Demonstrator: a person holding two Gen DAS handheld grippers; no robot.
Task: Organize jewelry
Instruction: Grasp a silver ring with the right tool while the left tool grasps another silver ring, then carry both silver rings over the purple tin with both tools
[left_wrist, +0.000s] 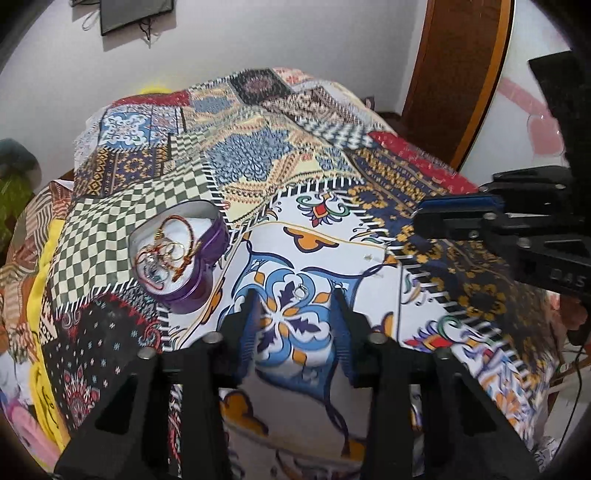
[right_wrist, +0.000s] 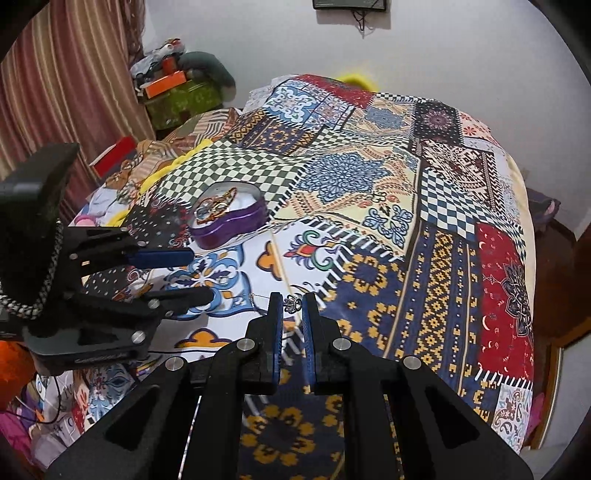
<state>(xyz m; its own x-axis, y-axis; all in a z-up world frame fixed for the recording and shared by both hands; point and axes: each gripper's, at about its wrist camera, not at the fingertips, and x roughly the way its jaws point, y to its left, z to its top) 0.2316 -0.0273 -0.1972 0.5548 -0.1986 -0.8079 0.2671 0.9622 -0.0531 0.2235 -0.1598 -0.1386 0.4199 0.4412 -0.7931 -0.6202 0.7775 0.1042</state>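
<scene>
Left wrist view: the left tongs (left_wrist: 295, 306) stand apart over the patchwork bedspread (left_wrist: 332, 229), nothing between the pads, and a small silver ring (left_wrist: 300, 292) lies on the cloth just ahead of the tips, between the two lines of the fingers. To the left of the tongs sits the purple heart-shaped tin (left_wrist: 192, 266), open, already heaped with bangles and rings (left_wrist: 166, 251). The right tongs (left_wrist: 454, 221) reach in from the right side. The risk here, as I judge it, is that the ring is thin and flat on soft, busy fabric: closing too high would miss it, closing too deep would pinch a fold of cloth, and a nudge could slide it out of reach.

Right wrist view: the right tongs (right_wrist: 292, 306) are nearly together, clamped on a small silver earring (right_wrist: 293, 303) held only at the very tips. The tin (right_wrist: 229, 218) lies ahead and to the left, beyond the left tongs (right_wrist: 201, 273), which stand between. So slight a hold could let the piece slip or twist out on the way across, and it would be hard to find on this pattern. The two tools may also knock together, or the tin's rim be bumped.
</scene>
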